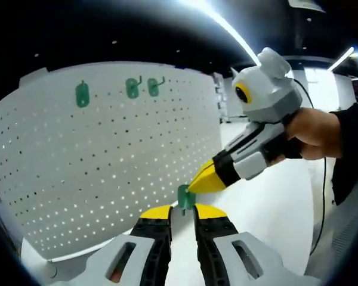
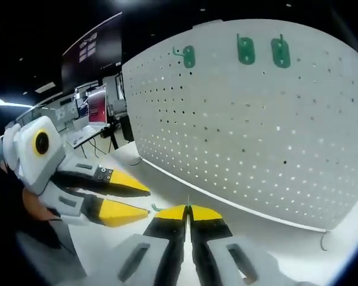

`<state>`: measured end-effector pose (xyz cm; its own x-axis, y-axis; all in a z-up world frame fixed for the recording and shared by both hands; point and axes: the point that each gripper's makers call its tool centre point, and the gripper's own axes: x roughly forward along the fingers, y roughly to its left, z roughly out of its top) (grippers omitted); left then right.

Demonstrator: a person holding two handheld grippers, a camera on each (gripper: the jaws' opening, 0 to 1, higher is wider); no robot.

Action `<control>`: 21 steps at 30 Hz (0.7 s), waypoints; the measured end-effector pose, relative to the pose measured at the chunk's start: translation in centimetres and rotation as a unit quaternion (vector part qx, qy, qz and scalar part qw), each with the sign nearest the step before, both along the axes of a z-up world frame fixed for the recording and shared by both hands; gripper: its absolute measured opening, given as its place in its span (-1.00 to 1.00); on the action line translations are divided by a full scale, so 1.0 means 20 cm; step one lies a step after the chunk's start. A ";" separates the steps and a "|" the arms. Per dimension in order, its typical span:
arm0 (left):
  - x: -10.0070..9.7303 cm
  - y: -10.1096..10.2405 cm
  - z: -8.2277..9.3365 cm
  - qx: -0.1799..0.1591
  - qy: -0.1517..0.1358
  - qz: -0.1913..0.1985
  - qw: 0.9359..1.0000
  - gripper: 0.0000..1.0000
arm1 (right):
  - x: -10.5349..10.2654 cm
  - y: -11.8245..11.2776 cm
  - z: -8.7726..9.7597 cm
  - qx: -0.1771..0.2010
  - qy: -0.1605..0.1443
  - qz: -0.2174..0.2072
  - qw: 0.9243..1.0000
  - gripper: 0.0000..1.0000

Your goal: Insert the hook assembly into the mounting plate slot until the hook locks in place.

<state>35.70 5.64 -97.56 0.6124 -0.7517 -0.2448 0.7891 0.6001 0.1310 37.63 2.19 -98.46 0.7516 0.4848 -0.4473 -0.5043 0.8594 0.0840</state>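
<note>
Right now your left gripper (image 1: 182,210) has its yellow tips set narrow around the green hook (image 1: 185,196), which stands just past them; whether the pads truly pinch it I cannot tell, since a slim gap shows between the jaws. Your right gripper (image 1: 198,185) comes in from the right of the left gripper view, its yellow tip touching or nearly touching the same hook. In the right gripper view its own jaws look pressed together, with only a thin green sliver (image 2: 157,208) showing just left of the tips, so what it grips, if anything, is unclear.

The relation to mind: the hook's long axis runs roughly upright between the 2 tips, and the white pegboard (image 1: 95,167) lies ahead and to the left of your left gripper, its face curving away. Your left gripper looks the nearer one to the board, so I judge it should carry the hook.

On the board, 3 green hooks (image 1: 132,88) already hang along the top row, well apart from your hands. The lower rows of holes are bare and offer room.

Watch the board's bottom edge (image 2: 238,205), which sits near the white tabletop (image 1: 274,208). The table to the right is open, so you can draw the right gripper clear that way.
</note>
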 end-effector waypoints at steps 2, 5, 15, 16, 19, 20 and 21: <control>-0.01 0.00 0.00 0.003 -0.003 -0.004 1.000 -0.71 | -0.01 0.01 0.00 0.005 0.002 0.003 1.000 -1.00; -0.01 -0.01 0.00 0.003 -0.003 -0.008 1.000 -0.72 | -0.01 0.02 0.01 0.009 0.003 0.006 1.000 -1.00; -0.03 -0.03 0.00 0.004 -0.005 -0.020 1.000 -0.71 | -0.02 0.03 0.04 0.014 0.003 0.012 1.000 -1.00; -0.03 -0.03 0.00 0.004 -0.005 -0.020 1.000 -0.71 | -0.02 0.03 0.04 0.014 0.003 0.012 1.000 -1.00; -0.03 -0.03 -0.01 0.004 -0.005 -0.020 1.000 -0.71 | -0.02 0.04 0.04 0.018 0.005 0.013 1.000 -1.00; -0.03 -0.03 -0.01 0.004 -0.005 -0.020 1.000 -0.71 | -0.02 0.04 0.04 0.019 0.006 0.013 1.000 -1.00; -0.03 -0.03 -0.01 0.004 -0.005 -0.020 1.000 -0.71 | -0.03 0.04 0.04 0.024 0.009 0.015 1.000 -1.00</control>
